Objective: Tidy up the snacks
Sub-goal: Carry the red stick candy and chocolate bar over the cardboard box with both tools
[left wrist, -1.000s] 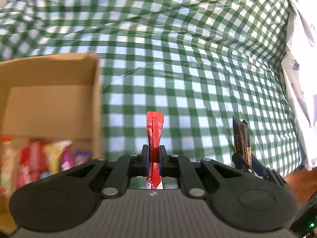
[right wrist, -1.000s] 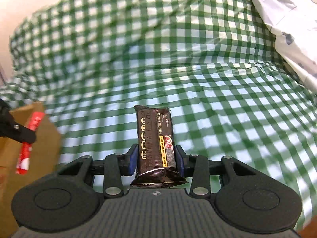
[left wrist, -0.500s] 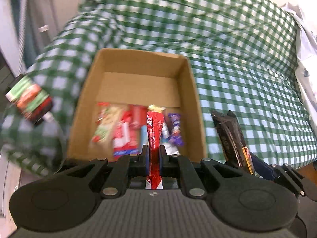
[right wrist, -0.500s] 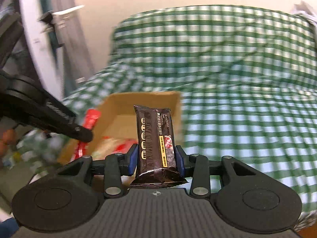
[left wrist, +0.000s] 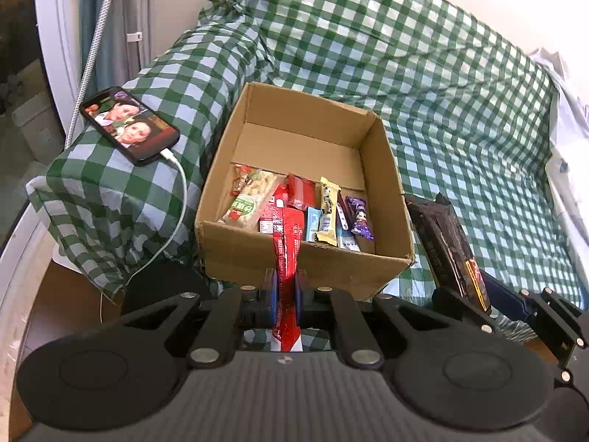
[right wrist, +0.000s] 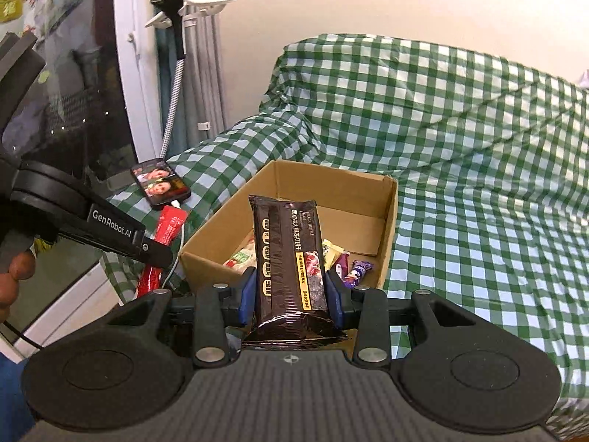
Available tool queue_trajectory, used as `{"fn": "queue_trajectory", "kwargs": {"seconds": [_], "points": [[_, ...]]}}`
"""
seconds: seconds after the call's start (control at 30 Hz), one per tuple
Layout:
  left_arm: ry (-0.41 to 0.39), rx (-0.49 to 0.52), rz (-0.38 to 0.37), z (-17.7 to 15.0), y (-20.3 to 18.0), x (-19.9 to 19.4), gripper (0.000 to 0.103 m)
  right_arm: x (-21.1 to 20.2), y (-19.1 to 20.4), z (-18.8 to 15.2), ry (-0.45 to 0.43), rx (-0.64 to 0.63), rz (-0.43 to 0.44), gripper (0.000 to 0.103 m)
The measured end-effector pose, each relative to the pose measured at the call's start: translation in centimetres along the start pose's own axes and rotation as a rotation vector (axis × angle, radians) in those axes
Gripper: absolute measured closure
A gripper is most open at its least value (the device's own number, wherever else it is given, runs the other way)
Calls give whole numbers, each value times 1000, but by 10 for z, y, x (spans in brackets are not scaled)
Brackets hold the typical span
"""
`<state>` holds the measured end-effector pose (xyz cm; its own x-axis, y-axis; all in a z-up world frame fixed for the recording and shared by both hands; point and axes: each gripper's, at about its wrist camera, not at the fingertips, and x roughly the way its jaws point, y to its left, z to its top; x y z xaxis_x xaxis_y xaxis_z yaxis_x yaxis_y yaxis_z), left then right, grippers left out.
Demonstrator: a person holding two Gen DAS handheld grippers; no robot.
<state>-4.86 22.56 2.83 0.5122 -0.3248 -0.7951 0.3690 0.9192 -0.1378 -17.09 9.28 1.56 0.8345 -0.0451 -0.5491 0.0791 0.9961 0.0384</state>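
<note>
My left gripper (left wrist: 285, 291) is shut on a thin red snack packet (left wrist: 288, 258) held upright just in front of the near wall of an open cardboard box (left wrist: 294, 261). The box holds several snack bars along its near side. My right gripper (right wrist: 291, 294) is shut on a dark brown snack pack (right wrist: 289, 254), held upright near the box's (right wrist: 390, 228) near right corner. In the left wrist view the brown pack (left wrist: 447, 243) shows to the right of the box. In the right wrist view the red packet (right wrist: 165, 232) and left gripper show at the left.
The box sits on a bed under a green-and-white checked cover (left wrist: 460, 103). A phone (left wrist: 129, 125) with a lit screen and a white cable lies on the cover left of the box. A window frame and a phone holder (right wrist: 176, 3) stand at the far left.
Both grippers swung left from the open bedcover to the cardboard box, each still holding its snack. The box and phone have come fully into view.
</note>
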Motion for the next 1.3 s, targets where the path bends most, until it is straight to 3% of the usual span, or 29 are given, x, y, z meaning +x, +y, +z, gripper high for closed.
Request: {"fn": "queue_trajectory", "kwargs": {"seconds": [0.8, 1.3], "points": [[-1, -20, -21, -5, 7, 2, 94, 5, 11, -4, 37, -42, -20, 62], [21, -43, 5, 14, 10, 24, 93, 32, -2, 2, 87, -17, -30, 62]]}}
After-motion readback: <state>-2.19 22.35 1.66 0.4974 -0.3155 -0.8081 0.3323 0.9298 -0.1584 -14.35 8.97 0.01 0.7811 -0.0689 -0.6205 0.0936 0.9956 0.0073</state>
